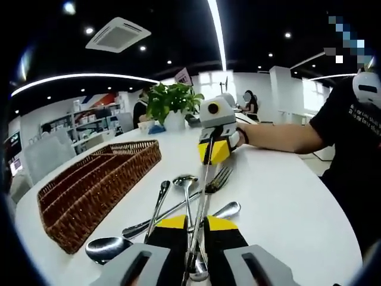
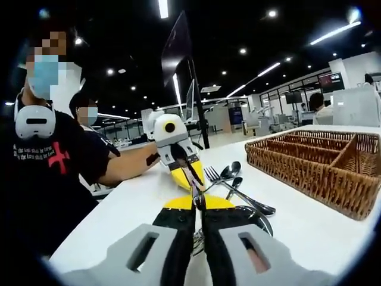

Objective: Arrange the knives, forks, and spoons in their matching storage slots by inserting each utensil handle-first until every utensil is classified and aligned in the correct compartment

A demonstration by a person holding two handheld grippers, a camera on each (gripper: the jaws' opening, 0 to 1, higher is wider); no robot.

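In the left gripper view, the left hand-held gripper (image 1: 196, 229) has its yellow-tipped black jaws nearly closed on one end of a long, thin metal utensil (image 1: 204, 196); which kind it is cannot be told, since both ends are hidden. The utensil runs straight ahead from those jaws to the right hand-held gripper (image 1: 213, 150), which faces back across the white counter (image 1: 286, 196) and grips the far end between its own narrowed yellow tips, a person's hand (image 1: 241, 136) behind it. The right gripper view shows the same link from the other side: the right hand-held gripper (image 2: 196, 217) is closed on the utensil (image 2: 191, 179), and the left hand-held gripper (image 2: 183, 170) meets it just ahead. Under and beside the held piece, loose cutlery lies in a crossed heap on the counter: a fork (image 1: 219, 177) with its tines ahead and to the right of the left jaws, a spoon (image 1: 184, 180) pointing away, a second spoon (image 1: 227, 210) just right of the jaws, and a larger spoon (image 1: 107, 247) with its bowl near the left jaw's outer side. Ahead and to the left of the left hand-held gripper sits a brown wicker cutlery tray (image 1: 95, 185) with long dividers, well apart from the heap; its compartments look empty as far as can be seen. In the right gripper view that tray (image 2: 321, 164) lies ahead to the right. A potted green plant (image 1: 172, 101) stands on the counter beyond the tray.
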